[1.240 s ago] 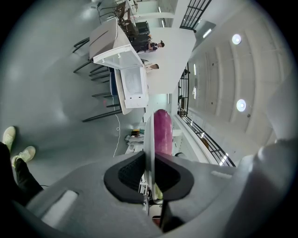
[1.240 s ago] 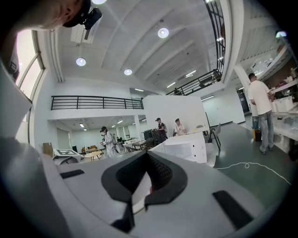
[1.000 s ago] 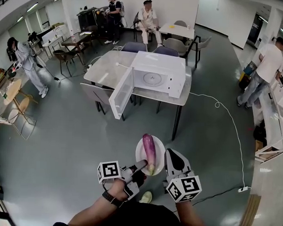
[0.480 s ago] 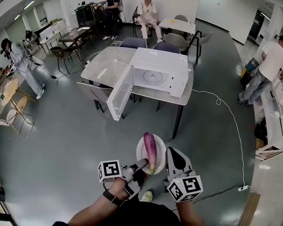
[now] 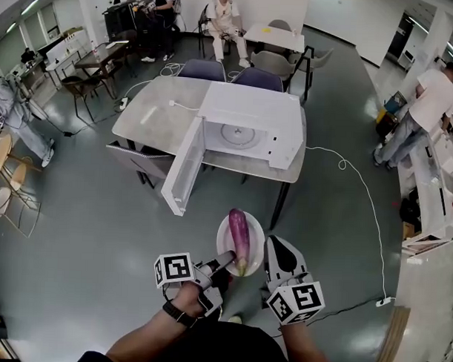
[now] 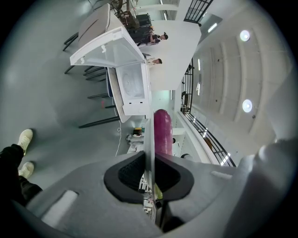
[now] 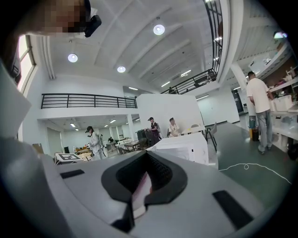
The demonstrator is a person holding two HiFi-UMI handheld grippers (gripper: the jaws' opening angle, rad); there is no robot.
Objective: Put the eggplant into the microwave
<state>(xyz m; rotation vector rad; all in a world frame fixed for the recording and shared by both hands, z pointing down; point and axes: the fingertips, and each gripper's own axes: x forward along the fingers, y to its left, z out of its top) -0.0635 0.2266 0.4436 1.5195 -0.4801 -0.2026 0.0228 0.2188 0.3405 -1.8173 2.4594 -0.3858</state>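
Note:
A purple eggplant (image 5: 238, 230) lies on a small white plate (image 5: 222, 242), carried in the air in front of me. My left gripper (image 5: 225, 260) is shut on the plate's left rim; in the left gripper view the plate's edge (image 6: 148, 148) runs between the jaws, with the eggplant (image 6: 162, 130) beyond. On the right rim my right gripper (image 5: 269, 250) is shut as well, and a strip of plate (image 7: 139, 188) shows between its jaws. The white microwave (image 5: 251, 122) stands on the table ahead. Its door (image 5: 184, 166) hangs open to the left and the turntable (image 5: 239, 135) shows inside.
The microwave's grey table (image 5: 151, 114) has chairs (image 5: 204, 69) behind and a chair (image 5: 145, 162) tucked at its front left. A white cable (image 5: 363, 190) runs over the floor to the right. A person (image 5: 416, 116) stands at the right counter; others sit at the back.
The table and microwave have come nearer and larger in the head view as I walk toward them. Both grippers keep the same hold on the plate with the eggplant.

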